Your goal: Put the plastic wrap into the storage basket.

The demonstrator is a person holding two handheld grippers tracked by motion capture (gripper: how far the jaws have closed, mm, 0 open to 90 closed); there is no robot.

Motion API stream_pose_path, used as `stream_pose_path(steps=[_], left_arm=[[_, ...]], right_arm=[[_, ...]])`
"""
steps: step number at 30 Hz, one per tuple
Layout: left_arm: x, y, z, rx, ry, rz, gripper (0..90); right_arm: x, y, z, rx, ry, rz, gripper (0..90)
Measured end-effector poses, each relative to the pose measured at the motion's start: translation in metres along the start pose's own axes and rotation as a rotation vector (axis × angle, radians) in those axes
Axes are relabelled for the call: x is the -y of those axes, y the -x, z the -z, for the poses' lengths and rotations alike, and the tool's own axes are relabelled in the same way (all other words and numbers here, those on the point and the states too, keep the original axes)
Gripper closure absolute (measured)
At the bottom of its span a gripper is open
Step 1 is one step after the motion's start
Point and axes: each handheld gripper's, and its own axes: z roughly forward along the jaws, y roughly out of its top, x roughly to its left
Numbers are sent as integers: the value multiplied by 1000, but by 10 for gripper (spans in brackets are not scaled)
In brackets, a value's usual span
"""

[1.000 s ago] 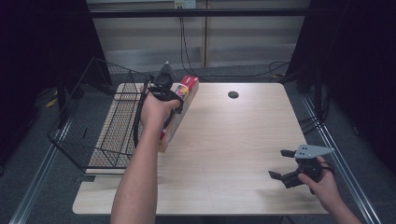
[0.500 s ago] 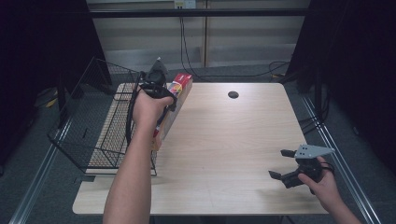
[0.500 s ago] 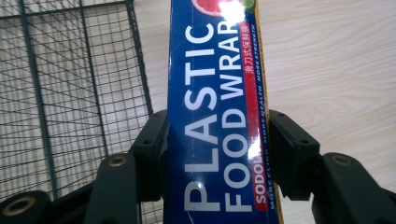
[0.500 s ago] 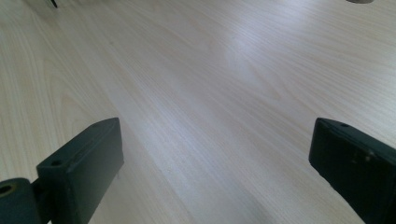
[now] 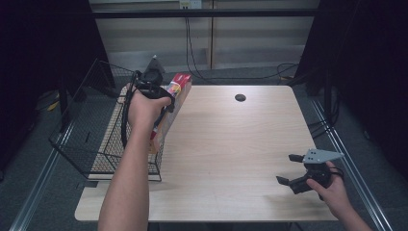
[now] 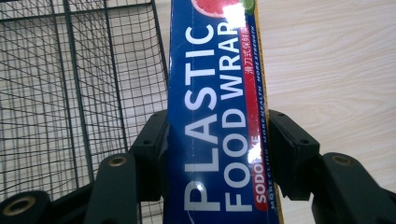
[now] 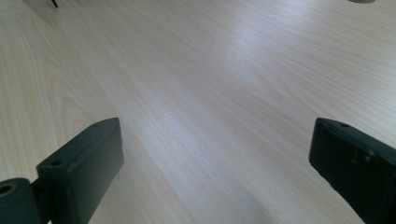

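One food wrap box (image 6: 217, 116) clamped between left tongs (image 6: 217, 154), beside wire basket (image 5: 82, 144)

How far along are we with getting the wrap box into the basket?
Done: the left gripper is shut on the plastic wrap box and has it lifted. In hand: the box hangs over the wire basket's table-side rim. Left: lower it in and release. The right gripper is open and idle.
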Motion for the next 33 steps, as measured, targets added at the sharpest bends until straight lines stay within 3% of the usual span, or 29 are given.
stream_pose_path(steps=[33], left_arm=[[6,-29,24,-38,24,45,458]], right_arm=[[0,0,-1,-8,-10,4,26]])
